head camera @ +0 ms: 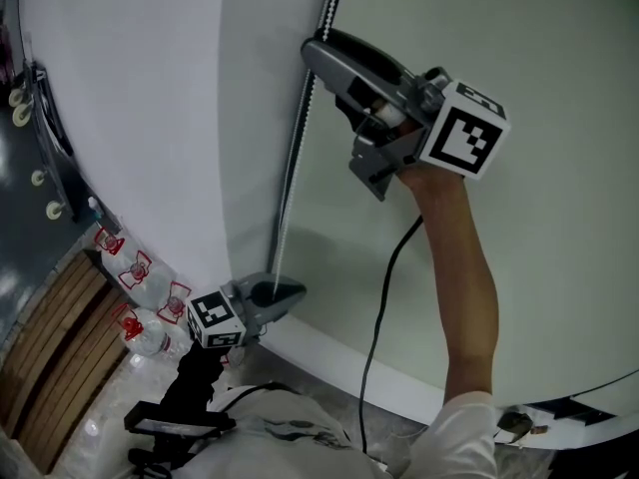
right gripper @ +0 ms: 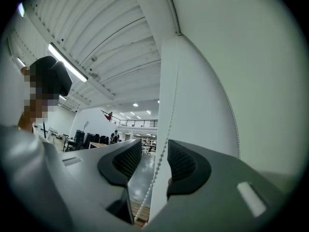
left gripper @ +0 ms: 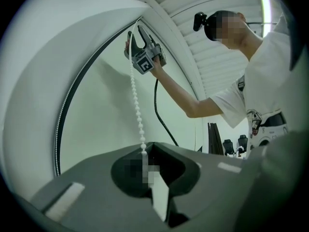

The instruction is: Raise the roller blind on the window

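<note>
The white roller blind (head camera: 150, 118) covers the window at the left of the head view. Its bead chain (head camera: 295, 168) hangs down along the blind's edge. My left gripper (head camera: 283, 292) is low on the chain and shut on it; in the left gripper view the chain (left gripper: 136, 105) ends in the closed jaws (left gripper: 145, 153). My right gripper (head camera: 318, 50) is high up at the chain. Its jaws (right gripper: 154, 159) stand open with the chain (right gripper: 163, 146) running between the ribbed pads (right gripper: 181, 162), close to the right one.
A pale wall (head camera: 539, 267) lies right of the blind. Several plastic bottles (head camera: 140, 277) stand by the wooden slats (head camera: 50, 357) at lower left. A black cable (head camera: 384, 287) hangs from the right gripper along my bare arm (head camera: 464, 297).
</note>
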